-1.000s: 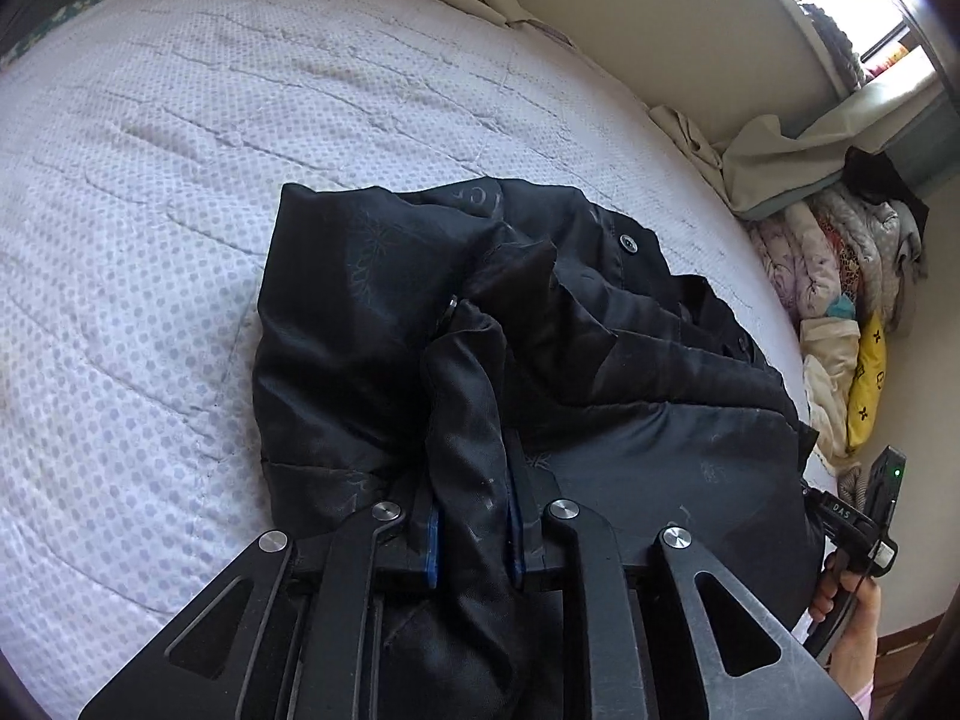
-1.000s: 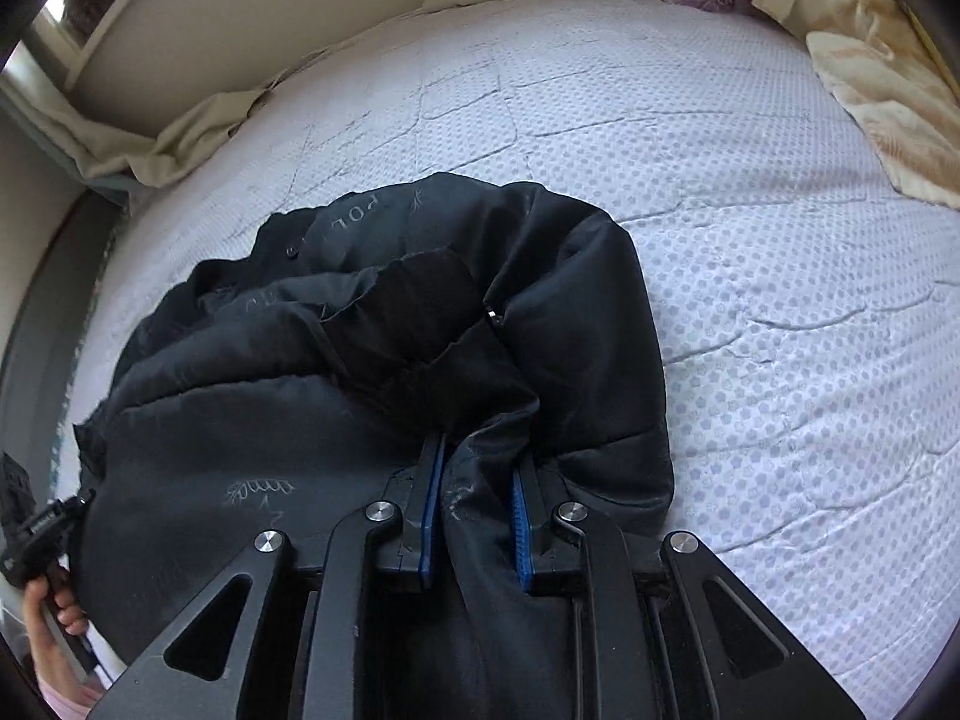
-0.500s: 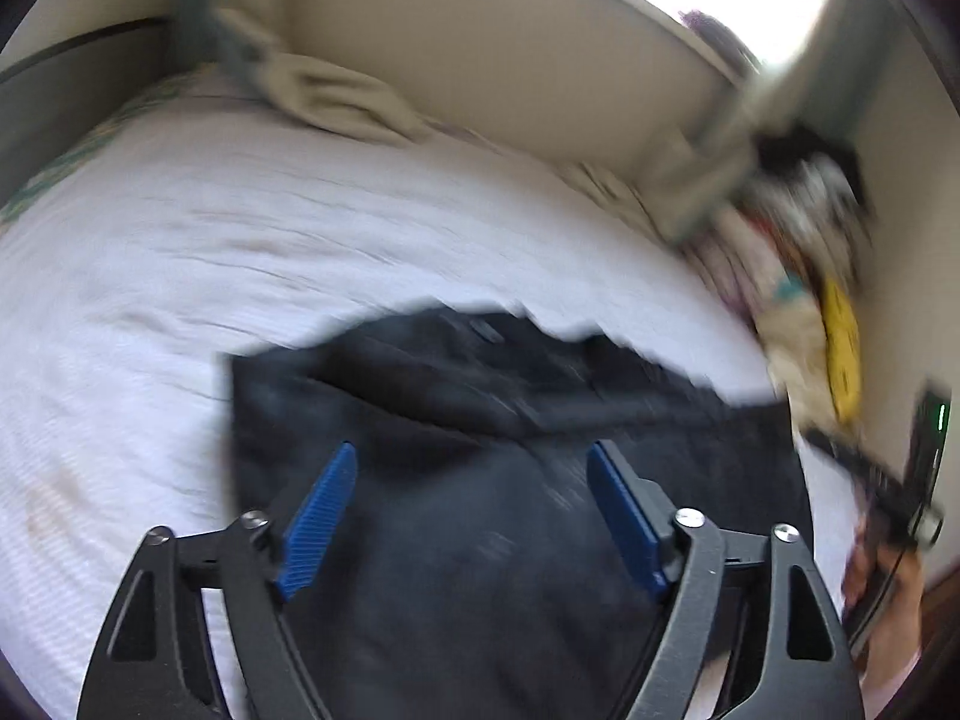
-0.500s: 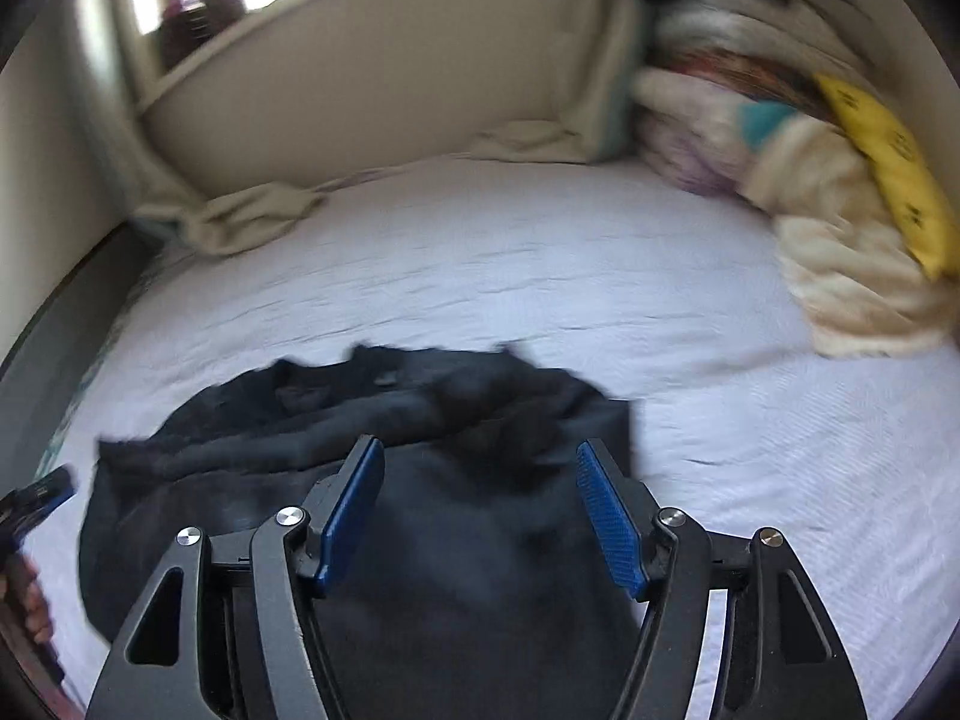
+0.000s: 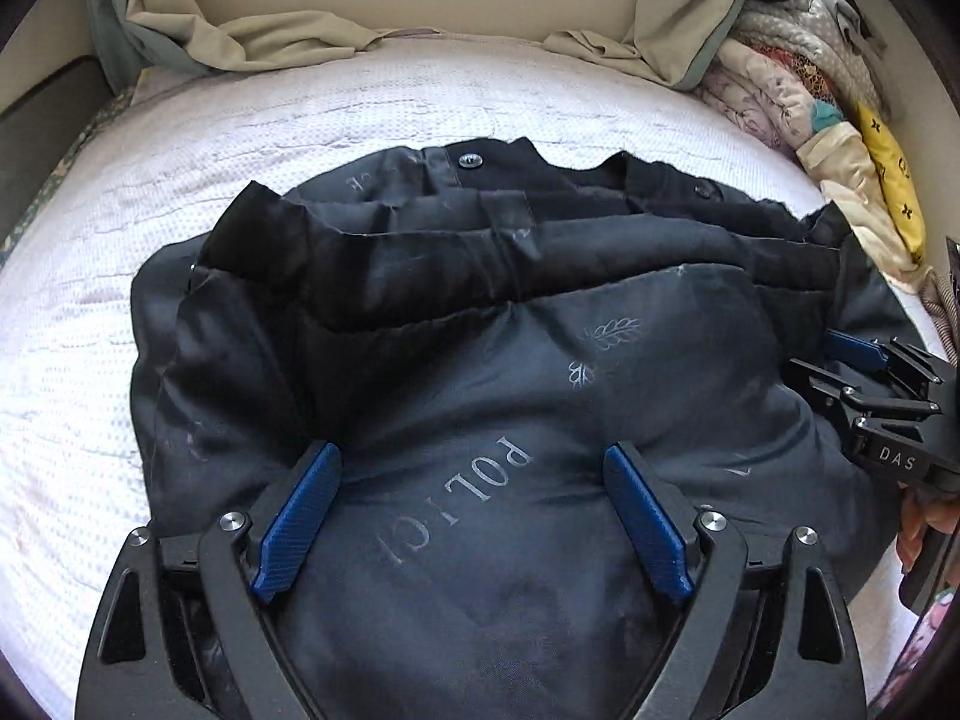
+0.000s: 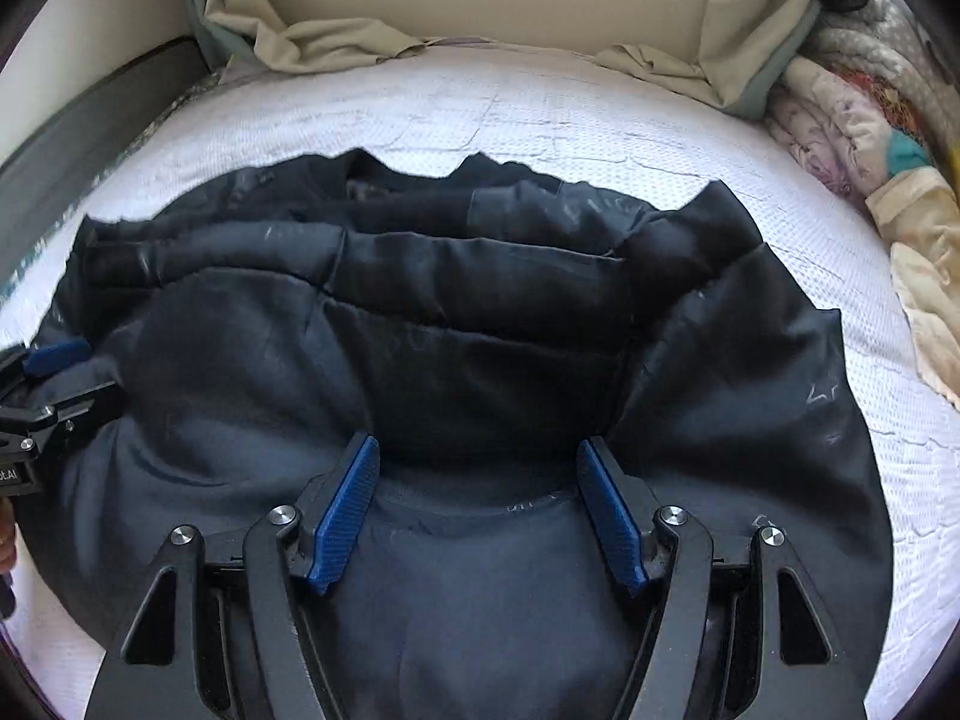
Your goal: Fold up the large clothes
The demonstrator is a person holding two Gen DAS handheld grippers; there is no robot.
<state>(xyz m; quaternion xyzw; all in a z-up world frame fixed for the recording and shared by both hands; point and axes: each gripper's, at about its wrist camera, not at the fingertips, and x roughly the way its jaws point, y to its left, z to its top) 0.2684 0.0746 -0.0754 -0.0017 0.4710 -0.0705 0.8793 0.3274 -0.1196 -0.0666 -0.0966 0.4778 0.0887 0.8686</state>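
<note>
A: Jacket (image 5: 480,396), dark navy, padded, lining side up with pale printed lettering and a leaf emblem; it lies in a bunched, part-folded heap on the bed (image 5: 90,312), toward the near edge of the white textured mattress cover. Snap buttons show along its far edge.

B: Left gripper (image 5: 474,480)?

A: Its jaws have just been opening and stand wide apart. The blue pads (image 5: 300,516) hover over the lining with fabric below and between them, but nothing is pinched.

B: Right gripper (image 6: 480,474)?

A: Jaws likewise just opened, moderately wide, blue pads (image 6: 345,516) clear of the cloth on either side of a soft fold; no hold on the jacket. In the left wrist view this gripper appears at the right edge, at the jacket's side, with part of a hand (image 5: 927,522) behind it.

B: Surroundings?

A: Beige curtain fabric (image 5: 252,30) is crumpled along the far side of the bed below a pale wall. A pile of patterned bedding (image 5: 798,84), including a yellow piece (image 5: 894,186), sits at the far right corner, well apart from the jacket.
</note>
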